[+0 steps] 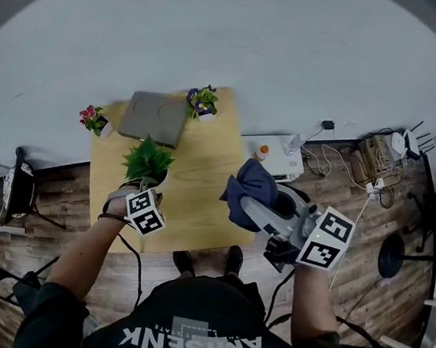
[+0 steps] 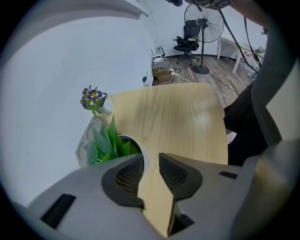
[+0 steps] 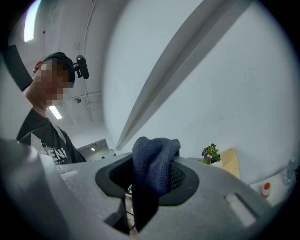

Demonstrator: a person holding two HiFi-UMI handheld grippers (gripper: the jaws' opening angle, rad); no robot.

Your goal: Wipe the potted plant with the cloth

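Observation:
The potted plant (image 1: 148, 161), green leaves in a white pot, stands at the left side of the wooden table (image 1: 202, 175). My left gripper (image 1: 138, 191) points steeply down just in front of it. In the left gripper view the jaws (image 2: 151, 161) stand open with only bare table (image 2: 173, 117) between them, and the plant (image 2: 110, 143) sits right beside the left jaw. My right gripper (image 1: 249, 208) is held above the table's right edge, shut on a dark blue cloth (image 1: 250, 185). The cloth (image 3: 152, 164) bunches up between that gripper's pads (image 3: 152, 180).
A grey tray (image 1: 155, 117) lies at the table's back. A purple flower pot (image 1: 202, 101) stands at the back edge and a pink flower pot (image 1: 92, 118) at the back left corner. A white unit (image 1: 279, 159) with an orange-capped bottle stands right of the table. Cables (image 1: 361, 167) lie on the floor.

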